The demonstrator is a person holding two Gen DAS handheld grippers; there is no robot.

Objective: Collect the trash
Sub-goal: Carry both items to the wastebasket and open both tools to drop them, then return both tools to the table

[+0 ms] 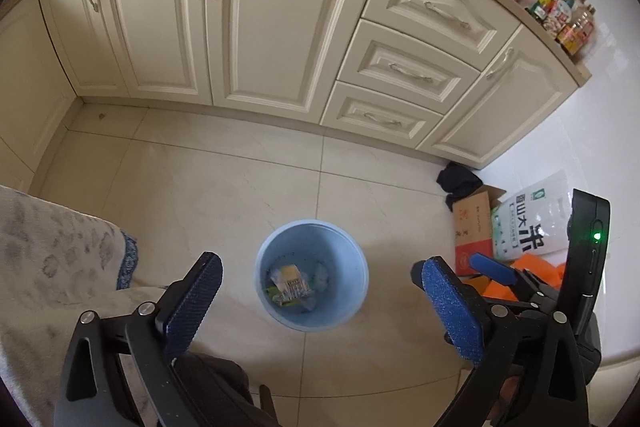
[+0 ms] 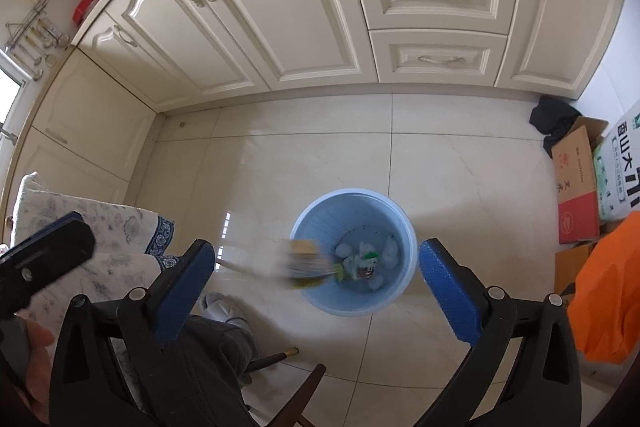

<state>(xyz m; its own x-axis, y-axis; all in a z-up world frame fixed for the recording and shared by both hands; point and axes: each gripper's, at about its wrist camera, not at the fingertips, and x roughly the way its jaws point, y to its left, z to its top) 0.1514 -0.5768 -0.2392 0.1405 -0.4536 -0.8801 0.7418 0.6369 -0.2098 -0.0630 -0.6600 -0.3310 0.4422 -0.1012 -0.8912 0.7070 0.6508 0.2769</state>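
Tumbling blurred yellow packet (image 2: pixel 306 263), long axis level, over bin (image 2: pixel 352 203) | both hand-held grippers spread, empty

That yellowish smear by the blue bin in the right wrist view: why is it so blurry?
Right wrist view: the smeared packet is motion-blurred at the blue bin's rim, while the bin stays sharp. Left wrist view: the packet lies crisp inside.
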